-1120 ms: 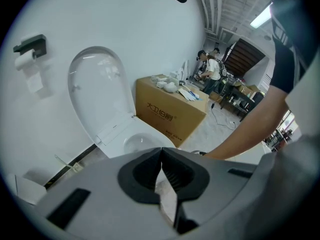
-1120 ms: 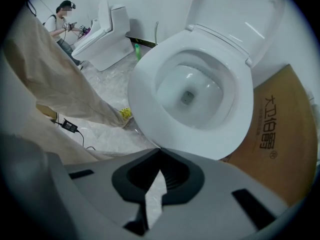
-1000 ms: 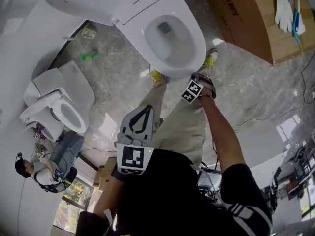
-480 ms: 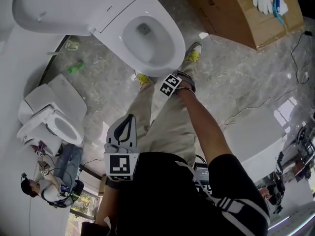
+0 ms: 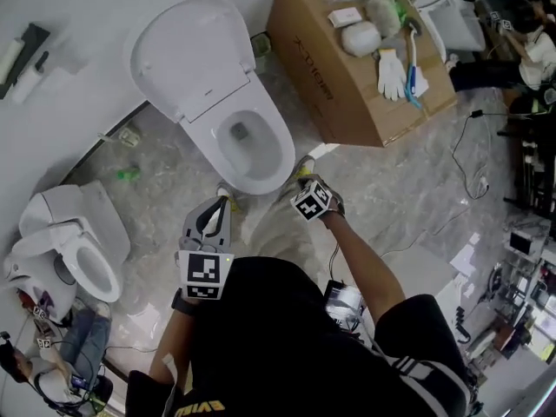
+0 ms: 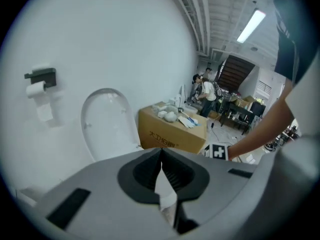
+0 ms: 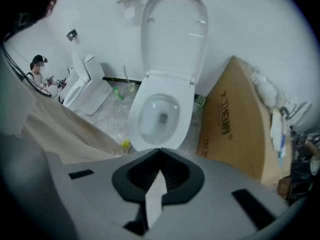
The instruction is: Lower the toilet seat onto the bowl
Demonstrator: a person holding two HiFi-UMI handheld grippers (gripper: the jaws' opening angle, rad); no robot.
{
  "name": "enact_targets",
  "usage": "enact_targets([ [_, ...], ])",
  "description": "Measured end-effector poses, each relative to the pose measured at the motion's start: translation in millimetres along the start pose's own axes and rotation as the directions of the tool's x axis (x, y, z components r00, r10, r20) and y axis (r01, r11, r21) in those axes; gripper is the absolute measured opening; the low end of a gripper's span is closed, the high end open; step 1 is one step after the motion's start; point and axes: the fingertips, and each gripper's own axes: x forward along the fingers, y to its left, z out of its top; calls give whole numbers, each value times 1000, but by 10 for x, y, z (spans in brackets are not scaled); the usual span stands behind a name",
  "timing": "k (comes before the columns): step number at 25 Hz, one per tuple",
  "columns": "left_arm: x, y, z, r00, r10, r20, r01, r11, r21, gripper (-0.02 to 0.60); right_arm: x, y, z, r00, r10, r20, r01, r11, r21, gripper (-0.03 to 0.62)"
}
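Seat point(image 5: 281, 151) seen flat on bowl point(image 5: 246, 137), lid point(image 5: 187, 55) stood up against wall. Left gripper point(image 5: 219, 207) held off bowl's front edge, jaws pressed together, nothing gripped. Right gripper point(image 5: 313, 202) held by front-right edge, pointed down, jaws closed too, empty. Box point(image 5: 347, 94) parked beside bowl's right.
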Motion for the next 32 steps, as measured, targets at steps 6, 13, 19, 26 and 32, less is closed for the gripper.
enact_targets([
  [6, -330, 519, 239, 991, 44, 127, -38, 998, -54, 12, -1420, -134, 735, 956, -120, 268, 62, 975, 213, -5],
  [13, -497, 638, 308, 977, 22, 211, -10, 998, -60, 12, -2847, -157, 1751, 809, -245, 534, 247, 967, 69, -5],
  [19, -808, 272, 309, 961, 130, 245, -114, 990, -79, 12, -3627, -59, 1896, 732, -146, 665, 274, 957, -92, -5],
  [26, -913, -482, 486, 927, 286, 242, -250, 953, -170, 12, -3975, -229, 1552, 643, -33, 765, 271, 944, -188, -6],
  [32, -957, -1315, 778, 901, 333, 277, -314, 943, -111, 12, -4143, -379, 1055, 583, 53, 811, 236, 944, -231, -6],
])
